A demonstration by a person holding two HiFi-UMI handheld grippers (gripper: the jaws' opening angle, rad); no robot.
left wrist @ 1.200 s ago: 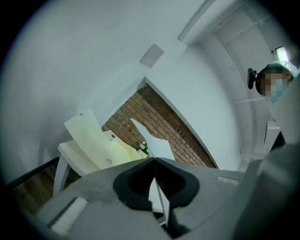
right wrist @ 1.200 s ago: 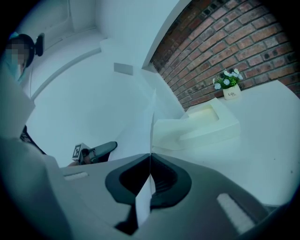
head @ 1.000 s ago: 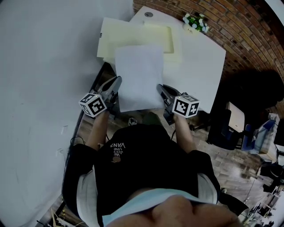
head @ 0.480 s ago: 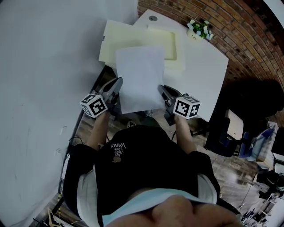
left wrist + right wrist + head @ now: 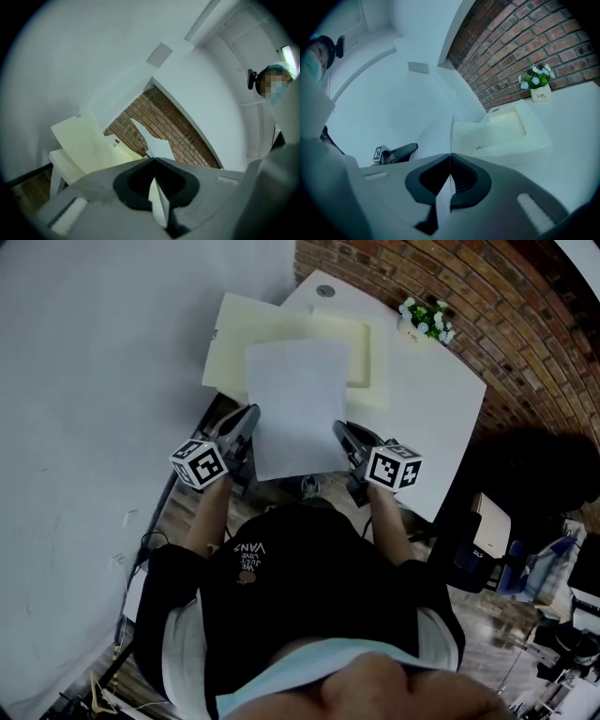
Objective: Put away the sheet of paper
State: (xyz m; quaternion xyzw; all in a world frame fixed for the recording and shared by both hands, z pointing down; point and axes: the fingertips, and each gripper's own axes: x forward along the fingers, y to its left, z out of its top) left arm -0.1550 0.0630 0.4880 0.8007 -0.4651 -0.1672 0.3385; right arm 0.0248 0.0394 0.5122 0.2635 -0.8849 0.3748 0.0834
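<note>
1. Head view: you hold the sheet of paper point(image 5: 295, 409) flat in the air between both tools, one side edge in each.
2. Head view: your left gripper point(image 5: 250, 412) pinches the sheet's left edge and your right gripper point(image 5: 338, 427) pinches its right edge, both near the corners closest to you.
3. Head view: the far half of the sheet hangs over the cream tray point(image 5: 361, 348), which sits on the white table point(image 5: 441, 399). A potted plant point(image 5: 427, 320) stands at the table's far edge by the brick wall point(image 5: 506, 306).
4. Left gripper view: your left gripper point(image 5: 153, 159) has its jaws clamped together on the sheet of paper point(image 5: 158, 201). The thin white edge runs through the dark pads and out past the tips. The cream tray point(image 5: 79, 140) shows to the left, one flat panel of it tilted up.
5. Right gripper view: your right gripper point(image 5: 450, 155) is also closed tight on the sheet of paper point(image 5: 438, 129), seen edge-on as a line rising from the tips. The cream tray point(image 5: 506, 133) lies just beyond on the table, the potted plant point(image 5: 538, 82) behind it. Your left gripper point(image 5: 396, 152) shows across the sheet.
</note>
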